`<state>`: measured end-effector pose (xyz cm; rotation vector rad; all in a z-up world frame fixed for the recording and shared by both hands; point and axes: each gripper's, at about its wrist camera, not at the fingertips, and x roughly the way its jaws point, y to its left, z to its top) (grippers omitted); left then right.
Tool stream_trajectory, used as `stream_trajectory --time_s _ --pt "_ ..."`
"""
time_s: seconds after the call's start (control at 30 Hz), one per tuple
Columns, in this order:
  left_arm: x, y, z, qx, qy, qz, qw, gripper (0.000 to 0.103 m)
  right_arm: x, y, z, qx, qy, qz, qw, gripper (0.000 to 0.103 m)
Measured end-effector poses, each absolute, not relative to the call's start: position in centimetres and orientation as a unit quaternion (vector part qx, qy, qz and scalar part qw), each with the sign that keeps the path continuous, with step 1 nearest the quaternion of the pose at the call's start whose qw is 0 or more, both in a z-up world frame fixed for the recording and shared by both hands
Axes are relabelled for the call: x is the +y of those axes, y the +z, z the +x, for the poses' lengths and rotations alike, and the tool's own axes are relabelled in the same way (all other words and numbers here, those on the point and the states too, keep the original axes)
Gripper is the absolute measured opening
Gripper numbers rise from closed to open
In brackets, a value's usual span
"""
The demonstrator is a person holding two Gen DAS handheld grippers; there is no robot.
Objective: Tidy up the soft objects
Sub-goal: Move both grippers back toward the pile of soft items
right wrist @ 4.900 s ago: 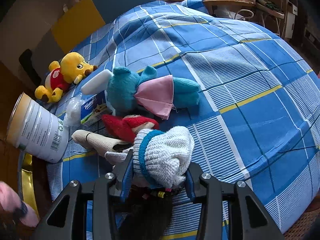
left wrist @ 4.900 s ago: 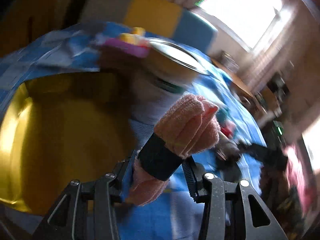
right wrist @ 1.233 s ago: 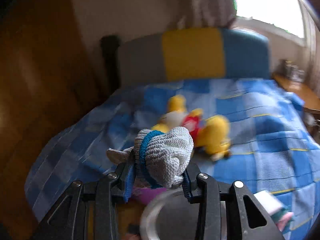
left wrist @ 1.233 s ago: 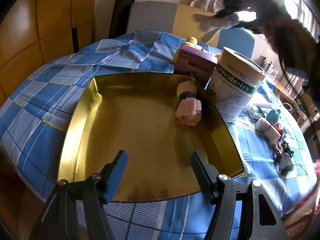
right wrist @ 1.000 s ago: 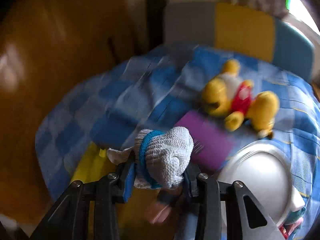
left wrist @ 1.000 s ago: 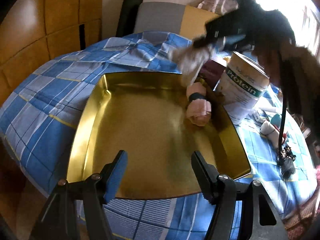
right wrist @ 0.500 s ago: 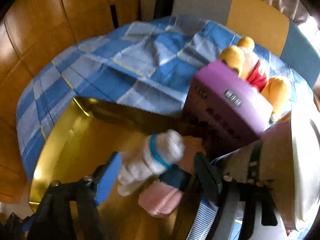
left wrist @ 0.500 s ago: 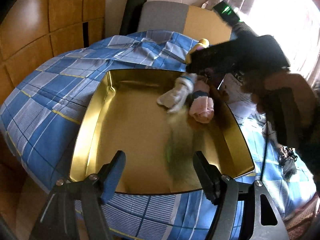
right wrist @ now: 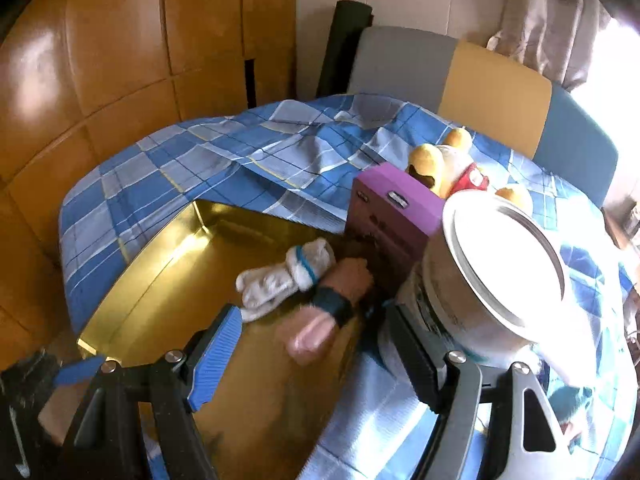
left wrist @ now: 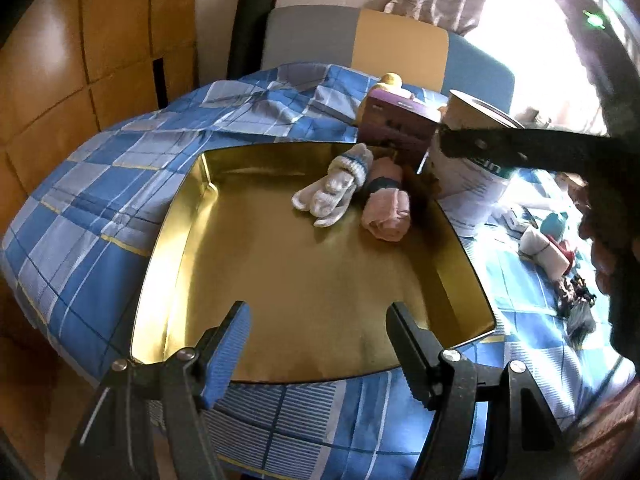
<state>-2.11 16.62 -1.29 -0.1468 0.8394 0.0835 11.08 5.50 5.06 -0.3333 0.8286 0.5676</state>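
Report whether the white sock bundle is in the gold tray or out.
In: the white sock bundle lies on the gold tray floor beside the pink bundle.

Both wrist views over tray (left wrist: 168, 216)

Tray (left wrist: 176, 216): glossy gold metal, smooth, reflective. 2 rolled sock pairs, white (left wrist: 334, 190) and pink (left wrist: 386, 210): knitted cloth, matt. Bedsheet (left wrist: 120, 168): checked woven cloth. Can (right wrist: 492, 276): shiny metal lid, paper label. Wall panels (right wrist: 100, 60): glossy wood.

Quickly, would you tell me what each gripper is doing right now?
Left gripper: open, holding nothing.
Right gripper: open, holding nothing.
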Motion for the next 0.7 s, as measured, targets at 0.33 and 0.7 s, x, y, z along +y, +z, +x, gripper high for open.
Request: stream_trajectory --time_s 0.33,0.7 --pt "13.8 -0.6 -2.2 0.405 0.011 -0.037 0.914 0.072 -4.2 4.2 9.7 0.410 0.193 -0.126 0.882 0.078" --pt "10.0 -0.2 -1.8 0.408 -0.021 0.006 0.913 0.074 -16.6 2.6 11.0 0.426 0.057 -0.061 0.901 0.078"
